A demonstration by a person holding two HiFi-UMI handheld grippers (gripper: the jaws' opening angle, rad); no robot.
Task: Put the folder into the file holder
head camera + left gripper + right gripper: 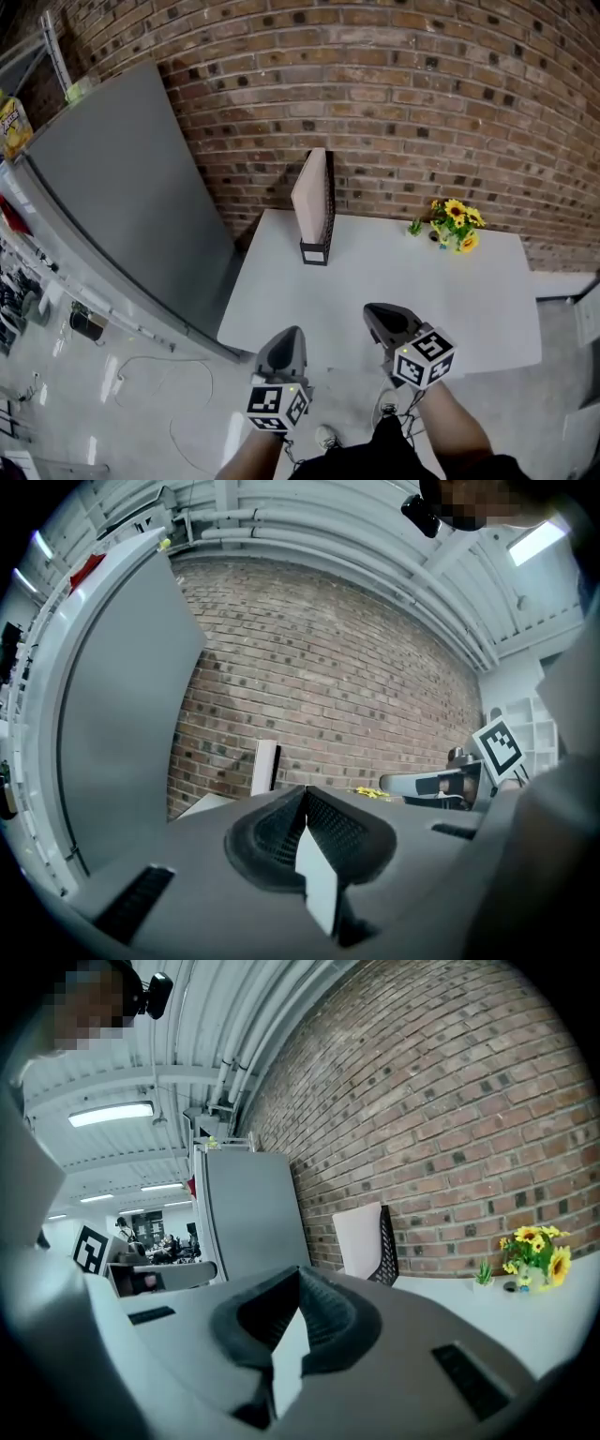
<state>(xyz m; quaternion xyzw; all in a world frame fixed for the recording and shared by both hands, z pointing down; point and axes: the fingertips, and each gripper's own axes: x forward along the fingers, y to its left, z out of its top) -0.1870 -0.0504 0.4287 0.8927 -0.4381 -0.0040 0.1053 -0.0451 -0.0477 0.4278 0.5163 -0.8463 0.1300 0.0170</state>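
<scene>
Folder (308,195) seemingly in holder (315,251), on table (469,300)

I count one white table (375,272). On it is one black mesh file holder (324,225), with one pale folder (308,195) in it. There is one small bunch of yellow sunflowers (457,225) and one little green plant (415,227) beside it, so four things on the tabletop in all. I have two grippers in view, the left gripper (289,336) and the right gripper (377,315). Each carries one marker cube (277,405), which makes two cubes, and two forearms (459,427) hold them. Behind the table I count one brick wall (422,94), and at the side one tall grey cabinet (122,206).
</scene>
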